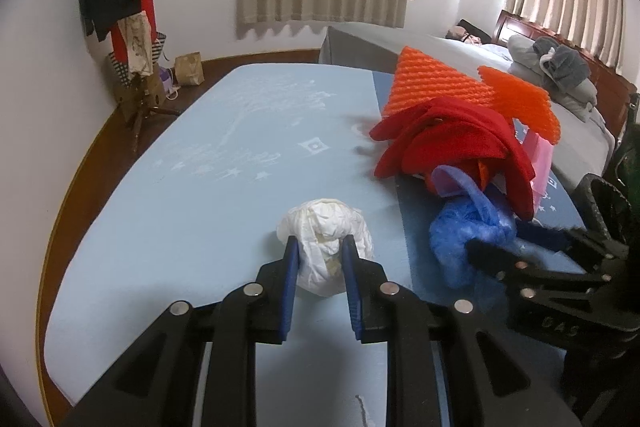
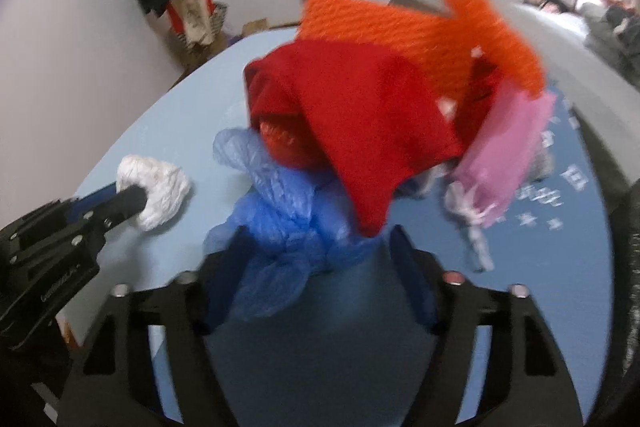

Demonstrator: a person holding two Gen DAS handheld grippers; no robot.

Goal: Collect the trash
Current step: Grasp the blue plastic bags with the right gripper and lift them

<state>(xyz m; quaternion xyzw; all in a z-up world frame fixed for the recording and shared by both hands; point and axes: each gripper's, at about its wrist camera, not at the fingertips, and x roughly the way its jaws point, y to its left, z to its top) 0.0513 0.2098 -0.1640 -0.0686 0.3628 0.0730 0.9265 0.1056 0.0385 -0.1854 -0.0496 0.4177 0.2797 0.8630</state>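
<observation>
L tool (image 1: pixel 320 247) fingers straddle white crumpled paper wad (image 1: pixel 326 247) on light-blue tabletop (image 1: pixel 180 195), pads pressing its near sides; looks closed on it, narrow gap. To do well: squeeze wad center, lift straight up so it doesn't slip out, avoid dragging on tabletop. R tool (image 2: pixel 316 251) wide apart, blue plastic bag (image 2: pixel 280 227) between fingers, touching L-side finger; not clamped afaict, view blurred. Just ahead of R tool: red cloth (image 2: pixel 360 115), orange mesh (image 2: pixel 420 27), pink pouch (image 2: pixel 504 151) piled w/ bag. Wad sits left of that pile.
</observation>
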